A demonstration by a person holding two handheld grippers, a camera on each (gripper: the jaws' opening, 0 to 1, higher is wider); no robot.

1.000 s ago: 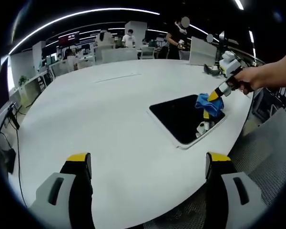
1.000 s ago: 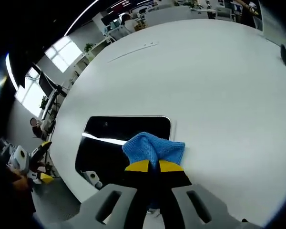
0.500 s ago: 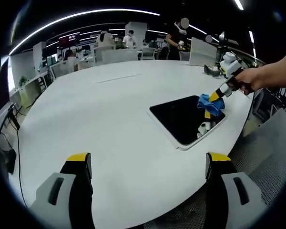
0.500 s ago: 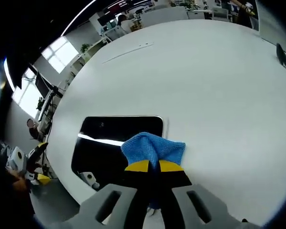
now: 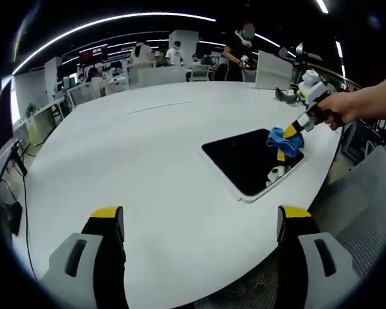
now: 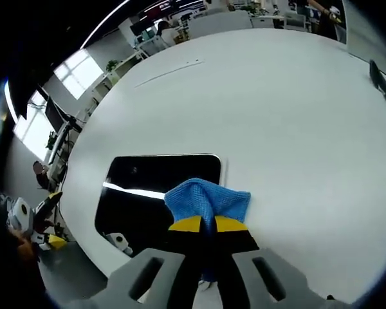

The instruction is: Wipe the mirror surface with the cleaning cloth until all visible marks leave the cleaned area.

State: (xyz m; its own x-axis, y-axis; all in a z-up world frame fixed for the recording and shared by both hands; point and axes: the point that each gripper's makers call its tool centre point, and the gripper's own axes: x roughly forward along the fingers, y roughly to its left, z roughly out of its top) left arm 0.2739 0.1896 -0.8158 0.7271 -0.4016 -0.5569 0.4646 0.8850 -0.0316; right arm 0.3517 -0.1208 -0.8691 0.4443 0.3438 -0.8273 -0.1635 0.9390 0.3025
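Right gripper view, cloth still clamped, mirror barely shifted

A large round white table is seen across both views, with a thin dark seam line marked on its far part and a small dark object lying near its edge in the right gripper view. Beyond it, rows of office desks and several standing people are observed under long ceiling light strips. Bright windows are noted in the right gripper view.
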